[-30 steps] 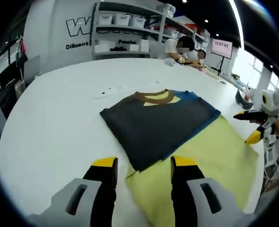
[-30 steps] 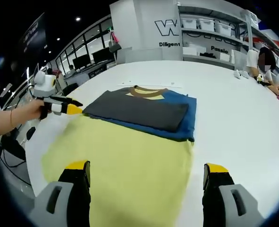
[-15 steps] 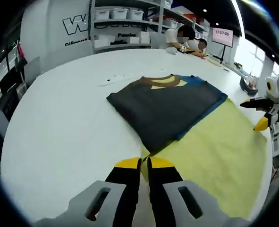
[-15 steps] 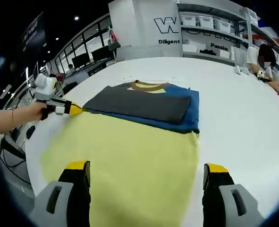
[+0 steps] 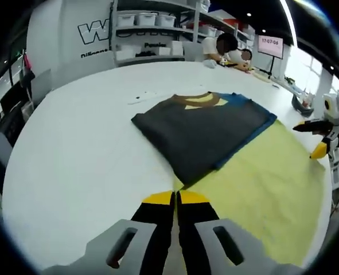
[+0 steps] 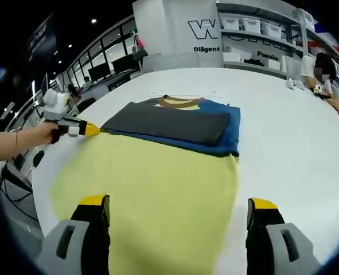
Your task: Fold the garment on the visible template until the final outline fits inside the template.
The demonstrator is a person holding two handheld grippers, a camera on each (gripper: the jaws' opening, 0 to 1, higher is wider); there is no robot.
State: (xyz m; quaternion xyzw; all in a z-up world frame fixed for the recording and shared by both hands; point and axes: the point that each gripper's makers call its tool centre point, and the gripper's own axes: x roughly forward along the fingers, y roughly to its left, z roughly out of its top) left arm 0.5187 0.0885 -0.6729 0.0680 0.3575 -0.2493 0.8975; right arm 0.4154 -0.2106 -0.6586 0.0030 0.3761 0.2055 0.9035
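1. Left gripper view: the left gripper (image 5: pixel 175 199) has its jaws together at the near corner of the garment (image 5: pixel 203 134), where the dark folded panel meets the yellow template (image 5: pixel 261 189). One second ago these jaws stood apart on either side of that corner; half a second ago they had closed, and they remain closed now.
2. Whether cloth is pinched between the jaws cannot be read from the pictures: the tips meet right at the fabric edge, but no fold shows between them.
3. Right gripper view: the right gripper (image 6: pixel 178 209) has its jaws wide apart over the near part of the template (image 6: pixel 146 189), holding nothing. This posture is unchanged over the last second.
4. The garment (image 6: pixel 175 123) lies on the white table (image 6: pixel 284 137), partly folded, with its brown collar at the far end and a blue layer showing along one side. It overlaps the far edge of the template rather than lying inside it.
5. Judgement: the closing marks the start of a new grasp at the corner. Folding is not finished, since the outline does not yet fit within the template.
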